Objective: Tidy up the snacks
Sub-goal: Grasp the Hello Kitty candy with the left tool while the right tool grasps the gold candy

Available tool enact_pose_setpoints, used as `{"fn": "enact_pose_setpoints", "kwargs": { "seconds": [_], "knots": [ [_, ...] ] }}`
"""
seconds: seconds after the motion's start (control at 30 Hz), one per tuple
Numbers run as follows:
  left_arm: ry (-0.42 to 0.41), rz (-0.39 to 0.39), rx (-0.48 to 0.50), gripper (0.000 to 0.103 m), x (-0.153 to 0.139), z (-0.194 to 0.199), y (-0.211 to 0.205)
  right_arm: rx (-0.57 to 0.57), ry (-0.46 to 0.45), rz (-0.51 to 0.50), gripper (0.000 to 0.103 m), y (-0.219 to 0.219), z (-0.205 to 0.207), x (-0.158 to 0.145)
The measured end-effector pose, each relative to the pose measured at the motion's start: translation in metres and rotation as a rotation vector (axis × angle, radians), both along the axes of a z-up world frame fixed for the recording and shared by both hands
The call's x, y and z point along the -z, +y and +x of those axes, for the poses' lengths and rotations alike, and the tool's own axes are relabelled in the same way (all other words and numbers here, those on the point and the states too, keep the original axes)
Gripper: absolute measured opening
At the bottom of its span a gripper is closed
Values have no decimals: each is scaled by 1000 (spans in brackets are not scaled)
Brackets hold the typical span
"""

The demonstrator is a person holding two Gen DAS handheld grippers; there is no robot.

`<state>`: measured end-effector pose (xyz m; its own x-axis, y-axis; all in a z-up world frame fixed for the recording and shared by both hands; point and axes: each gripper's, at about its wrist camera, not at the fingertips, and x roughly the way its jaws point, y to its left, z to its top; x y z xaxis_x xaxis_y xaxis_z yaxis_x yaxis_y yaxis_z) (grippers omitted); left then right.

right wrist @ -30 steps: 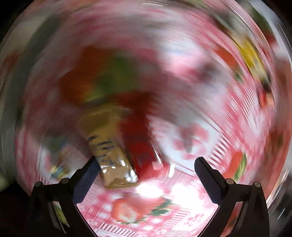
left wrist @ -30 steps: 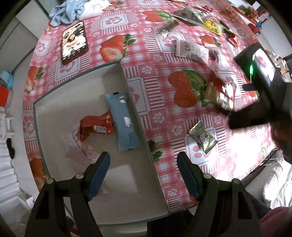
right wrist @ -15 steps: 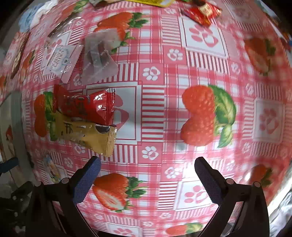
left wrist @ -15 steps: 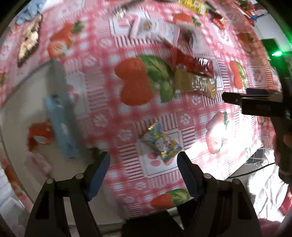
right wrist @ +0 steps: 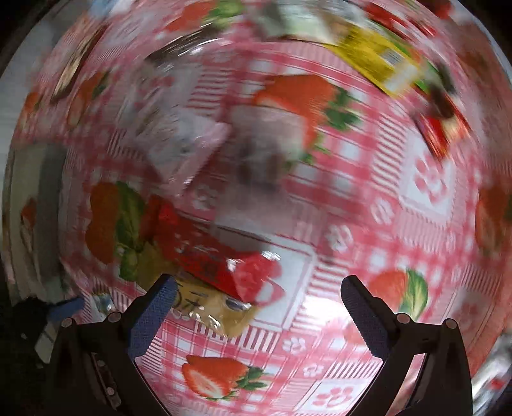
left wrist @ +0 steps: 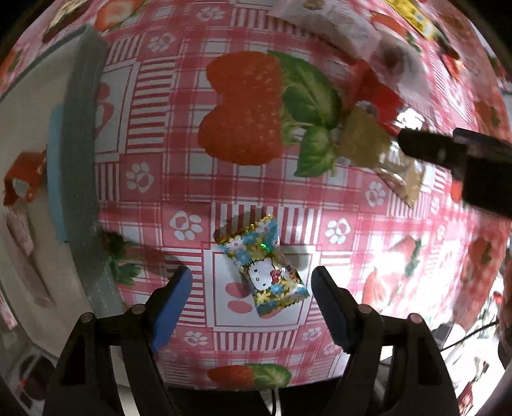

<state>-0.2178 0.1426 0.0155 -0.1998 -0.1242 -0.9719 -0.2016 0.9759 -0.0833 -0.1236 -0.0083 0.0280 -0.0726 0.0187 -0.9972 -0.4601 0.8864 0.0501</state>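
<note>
A small candy packet [left wrist: 262, 265] with a white cat face and flowers lies flat on the strawberry tablecloth. My left gripper [left wrist: 251, 289] hangs just above it with a blue pad on either side. Its jaws are opening and do not touch the candy. In the blurred right wrist view my right gripper [right wrist: 259, 308] stands open over the cloth, holding nothing. A red packet [right wrist: 217, 256] and a gold packet [right wrist: 208, 307] lie by its left finger. In the left wrist view the gold packet [left wrist: 368, 140] lies under a black right finger [left wrist: 432, 148].
The grey tray [left wrist: 80, 160] stands at the left and holds a blue packet [left wrist: 56, 153], a red packet [left wrist: 22, 179] and a pink one [left wrist: 19, 230]. White packets [left wrist: 339, 25] and a yellow packet [right wrist: 374, 57] lie farther back. The table edge runs along the bottom.
My left gripper has swung from above the tray to the right and come down over the cat candy. My right gripper has shifted over the red and gold packets, its view now blurred.
</note>
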Motion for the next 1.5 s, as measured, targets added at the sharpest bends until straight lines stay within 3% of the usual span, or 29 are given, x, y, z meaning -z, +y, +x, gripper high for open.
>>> {"fn": "enact_pose_setpoints", "kwargs": {
  "seconds": [0.1,0.23,0.37,0.4,0.43,0.47,0.5,0.63,0.87,1.0,1.03,1.07,1.1,1.13,1.23,1.33,1.5],
  "knots": [
    [-11,36,-1,82,1,2,-5,-100,12,-13,103,19,-1,4],
    [-7,84,19,82,5,9,-11,-146,23,0,103,43,-3,6],
    [-18,101,42,77,5,9,-22,-147,43,32,81,77,-12,6],
    [-26,104,52,69,3,10,-24,-148,44,41,72,81,-13,3],
    [-34,107,63,55,0,10,-28,-144,47,54,63,86,-13,0],
    [-45,108,83,46,-4,11,-33,-136,51,62,59,87,-19,0],
    [-57,110,122,28,-6,13,-38,-117,58,71,56,87,-21,-1],
    [-67,76,174,28,-11,15,-35,24,94,112,45,52,-26,-9],
    [-89,42,211,28,-15,18,-23,292,150,74,45,-38,-58,-1],
    [-90,16,221,28,-18,25,-17,405,184,113,46,-67,-79,-2],
    [-91,12,224,28,-20,27,-14,416,186,117,53,-69,-82,-2],
    [-93,8,228,28,-21,28,-13,415,182,115,63,-68,-83,-4],
    [-94,11,233,28,-21,30,-11,410,174,116,83,-69,-84,-8],
    [-93,13,239,28,-20,32,-4,393,151,134,86,-61,-84,-15],
    [-83,16,237,28,-18,34,0,327,123,152,86,-45,-89,-28],
    [-83,20,234,28,-17,35,-8,234,119,95,86,-1,-96,-25],
    [-87,20,235,28,-11,29,-15,187,134,19,87,36,-108,-13]
  ]
}}
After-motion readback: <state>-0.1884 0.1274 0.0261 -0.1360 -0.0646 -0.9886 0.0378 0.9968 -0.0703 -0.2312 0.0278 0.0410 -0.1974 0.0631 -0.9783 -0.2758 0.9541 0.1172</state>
